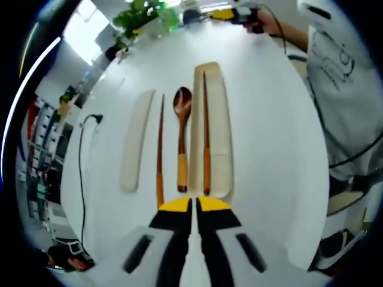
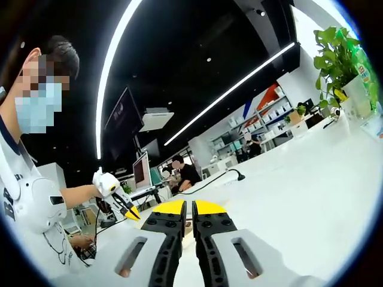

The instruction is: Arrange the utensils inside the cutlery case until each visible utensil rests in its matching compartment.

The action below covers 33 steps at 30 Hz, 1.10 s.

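A beige cutlery case (image 1: 218, 128) lies open on the white table, lengthwise ahead of my left gripper (image 1: 194, 205). One wooden chopstick (image 1: 206, 137) rests inside it along its left side. A wooden spoon (image 1: 182, 134) lies on the table just left of the case, and a second chopstick (image 1: 160, 149) lies left of the spoon. The case's beige lid (image 1: 137, 140) sits furthest left. My left gripper's yellow-tipped jaws are shut and empty, just short of the spoon's handle end. My right gripper (image 2: 188, 208) is shut and empty, low over the table; it also appears far off (image 1: 236, 13).
A person in a white shirt (image 1: 341, 78) stands at the table's right side. Potted plants (image 2: 338, 54) stand at the far edge. A black cable (image 1: 81, 173) runs along the table's left edge. The left gripper (image 2: 128, 210), held by a white-gloved hand (image 2: 106, 182), shows at left.
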Available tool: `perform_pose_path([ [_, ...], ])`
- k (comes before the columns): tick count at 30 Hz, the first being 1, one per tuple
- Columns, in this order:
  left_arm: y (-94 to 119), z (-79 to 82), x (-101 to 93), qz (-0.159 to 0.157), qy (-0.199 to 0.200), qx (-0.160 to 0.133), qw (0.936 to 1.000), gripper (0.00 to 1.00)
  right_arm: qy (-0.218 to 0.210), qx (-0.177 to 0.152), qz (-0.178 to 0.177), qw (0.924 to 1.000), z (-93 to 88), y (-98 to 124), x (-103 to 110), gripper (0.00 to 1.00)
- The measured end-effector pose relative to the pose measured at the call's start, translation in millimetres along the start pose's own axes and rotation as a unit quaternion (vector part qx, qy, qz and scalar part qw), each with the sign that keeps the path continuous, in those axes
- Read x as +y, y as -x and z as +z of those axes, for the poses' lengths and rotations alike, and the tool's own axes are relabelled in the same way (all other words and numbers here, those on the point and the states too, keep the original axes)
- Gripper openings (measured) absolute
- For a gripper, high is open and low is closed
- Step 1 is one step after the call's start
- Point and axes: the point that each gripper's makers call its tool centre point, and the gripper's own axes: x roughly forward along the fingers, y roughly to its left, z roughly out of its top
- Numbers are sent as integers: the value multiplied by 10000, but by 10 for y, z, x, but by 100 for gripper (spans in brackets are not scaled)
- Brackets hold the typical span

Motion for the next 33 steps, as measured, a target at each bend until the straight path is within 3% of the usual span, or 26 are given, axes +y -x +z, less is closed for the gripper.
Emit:
perform_pose_path([
  [8, 77, 18, 282, 290, 79, -34, 9995, 3, 25, -26, -74, 10000, 22, 25, -18, 3],
  [14, -113, -72, 456, 303, 182, 157, 9993, 3, -2, -31, -125, 9999, 11, 56, -39, 3],
  [24, -420, -151, 516, 122, 368, 270, 9989, 4, -14, -59, -201, 9998, 40, 114, -77, 3],
  [33, -510, -172, 487, -10, 391, 332, 9987, 4, -152, -219, -94, 9996, 130, 123, -64, 3],
])
